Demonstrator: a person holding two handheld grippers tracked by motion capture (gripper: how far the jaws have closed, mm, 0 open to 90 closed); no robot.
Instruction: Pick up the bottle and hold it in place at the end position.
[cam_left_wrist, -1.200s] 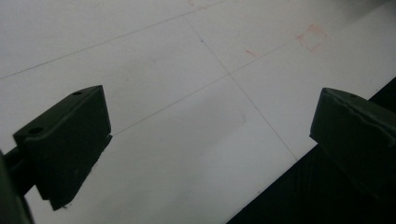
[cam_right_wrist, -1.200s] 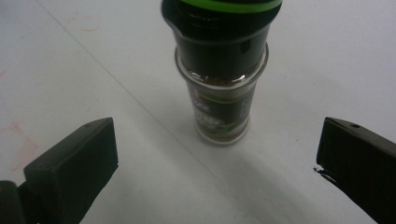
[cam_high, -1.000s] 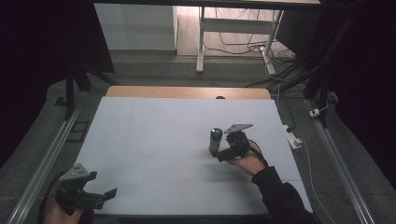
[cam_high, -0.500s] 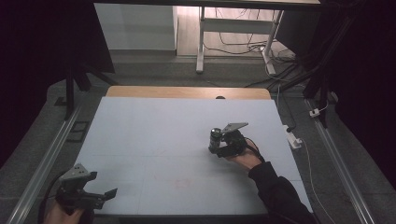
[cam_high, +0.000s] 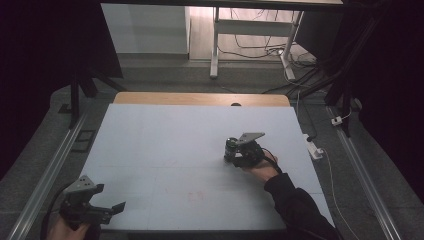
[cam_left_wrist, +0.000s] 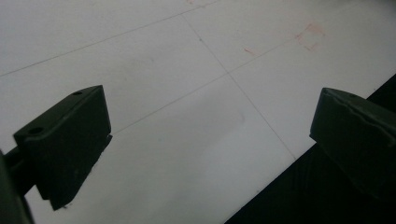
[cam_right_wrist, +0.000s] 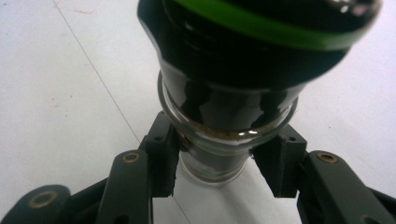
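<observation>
A dark glass jar (cam_high: 230, 148) with a black cap and a green ring stands right of centre on the pale table (cam_high: 165, 140). My right gripper (cam_high: 239, 156) is at it from the near-right side. In the right gripper view the jar (cam_right_wrist: 233, 93) looms large, and the right gripper (cam_right_wrist: 224, 163) has both pads pressed against its narrow clear glass end. My left gripper (cam_high: 107, 210) hovers at the table's near-left corner. In the left gripper view it (cam_left_wrist: 210, 135) is open, with only bare table (cam_left_wrist: 187, 70) between its fingers.
A wooden strip (cam_high: 200, 98) runs along the table's far edge. A white power strip (cam_high: 315, 150) and its cable lie on the floor to the right. Metal rails (cam_high: 50, 170) flank the table. Faint red marks (cam_high: 197, 195) show near the front middle.
The right hand and gripper have edged slightly closer around the jar, which stays in about the same spot. The left gripper has not moved.
</observation>
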